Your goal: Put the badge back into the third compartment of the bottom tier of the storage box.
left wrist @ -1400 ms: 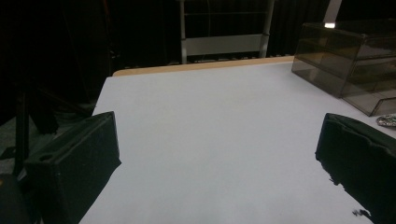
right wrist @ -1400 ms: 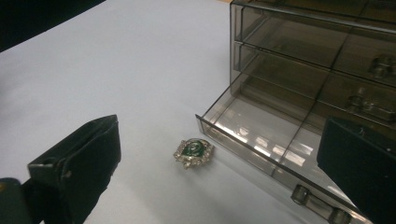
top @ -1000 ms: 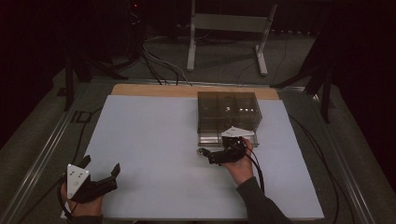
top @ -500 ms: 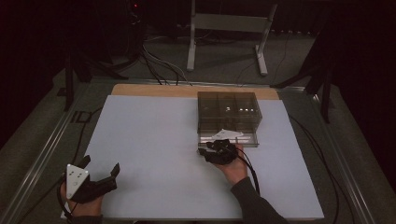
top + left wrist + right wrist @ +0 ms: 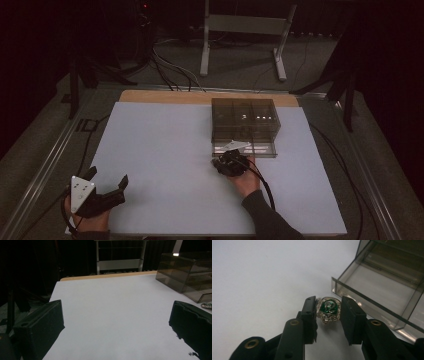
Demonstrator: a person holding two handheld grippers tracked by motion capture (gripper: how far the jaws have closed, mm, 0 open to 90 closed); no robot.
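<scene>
- On the white tabletop (image 5: 165, 150), beside the smoky clear plastic drawer box (image 5: 387, 285): silver ring with green enamel crest (image 5: 328, 308).
- Right gripper (image 5: 328, 315): jaws just closing around the ring, small gaps remaining.
- Left gripper (image 5: 117, 325): jaws wide apart, nothing between.

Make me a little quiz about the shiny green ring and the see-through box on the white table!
1. True or false: the ring lies between the jaws of the right gripper.
2. What stands nearest the ring: A the open drawer of the box, B the left gripper, C the wooden edge of the table?
3. Fill in: the left gripper's jaws stand wide ____ with nothing between them.

Key: 1 true; the jaws have just been closing around the ring, which lies on the table. 2 A. 3 open.
</scene>
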